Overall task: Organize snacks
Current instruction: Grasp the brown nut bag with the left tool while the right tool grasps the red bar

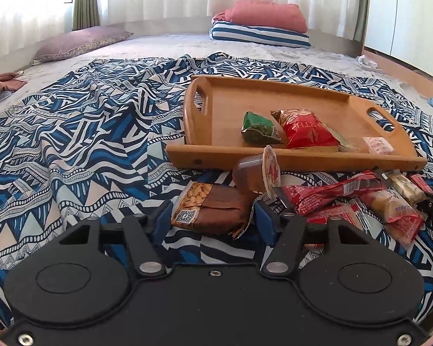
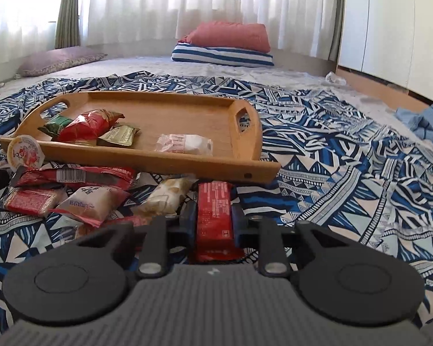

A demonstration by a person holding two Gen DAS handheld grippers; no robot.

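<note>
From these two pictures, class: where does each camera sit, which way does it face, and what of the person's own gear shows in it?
Left wrist: sits on the left gripper, low over the bedspread, facing the tray's left end; its fingers straddle a brown almond packet.
Right wrist: sits on the right gripper, facing the tray's right end; jaws shut on a red packet.
Both share the tray, the jelly cup and the striped pillow.

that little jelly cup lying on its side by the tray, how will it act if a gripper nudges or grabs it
The jelly cup lies tipped against the wooden tray on soft patterned cloth, so a nudge will probably roll or rock it. Its round plastic wall looks smooth, so it may slip between pads. It looks stiffer than the wrappers, though the foil lid could dent or peel.
</note>
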